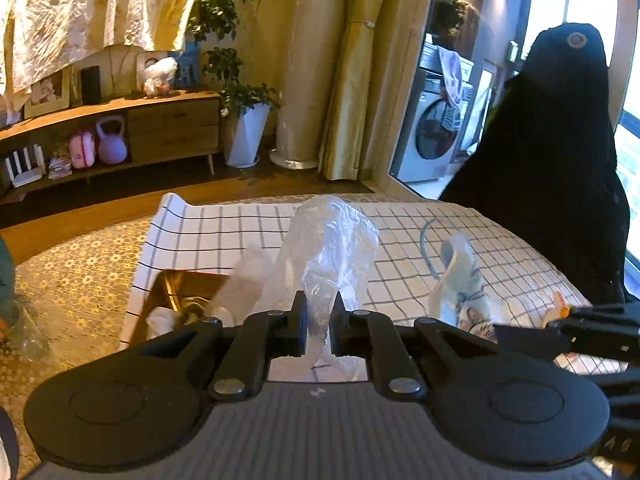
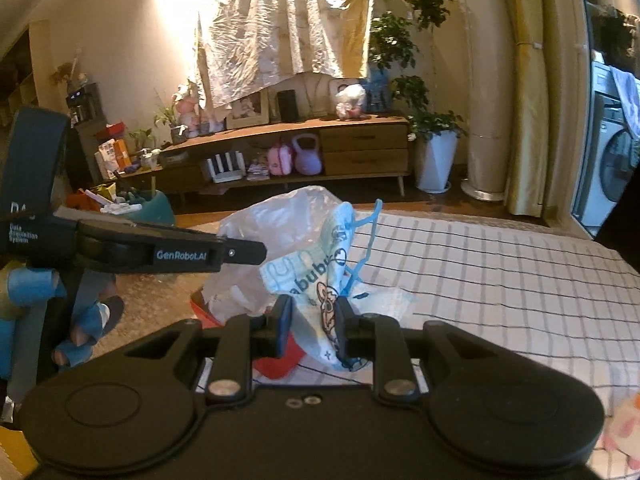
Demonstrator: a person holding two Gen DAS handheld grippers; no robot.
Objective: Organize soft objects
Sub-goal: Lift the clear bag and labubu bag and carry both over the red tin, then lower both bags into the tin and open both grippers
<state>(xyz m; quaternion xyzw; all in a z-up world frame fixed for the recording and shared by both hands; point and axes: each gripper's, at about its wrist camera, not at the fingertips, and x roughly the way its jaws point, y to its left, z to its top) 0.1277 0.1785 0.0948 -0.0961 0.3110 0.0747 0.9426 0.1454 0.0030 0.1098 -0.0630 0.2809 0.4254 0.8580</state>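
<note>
Both your grippers are clenched above the checked cloth [image 2: 500, 264]: left gripper [image 1: 319, 320] grasping the clear plastic bag [image 1: 328, 236], right gripper [image 2: 313, 326] the printed pouch [image 2: 316, 276]; wooden sideboard [image 2: 320, 148] behind.

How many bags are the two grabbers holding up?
2. The clear plastic bag is pinched in the left gripper. The printed drawstring bag is pinched in the right gripper. Others may be hidden.
</note>
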